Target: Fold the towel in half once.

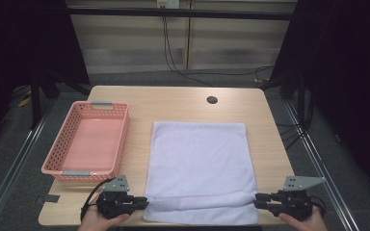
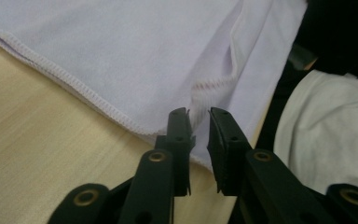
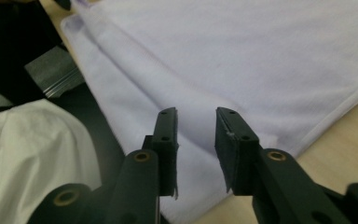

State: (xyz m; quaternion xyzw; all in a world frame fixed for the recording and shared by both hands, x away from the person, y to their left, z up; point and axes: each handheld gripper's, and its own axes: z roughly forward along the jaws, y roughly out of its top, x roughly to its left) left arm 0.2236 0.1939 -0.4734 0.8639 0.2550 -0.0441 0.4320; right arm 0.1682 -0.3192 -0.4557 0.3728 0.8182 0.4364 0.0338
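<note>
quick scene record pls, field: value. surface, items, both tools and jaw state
surface: light wooden table with a round hole near its far edge
cloth: white rectangular towel spread flat at centre, a raised fold across its near end
container: pink perforated plastic basket, empty, left of the towel
left tool: at the towel's near-left edge, jaws slightly apart around the hem
right tool: at the towel's near-right edge, jaws open over the fold
</note>
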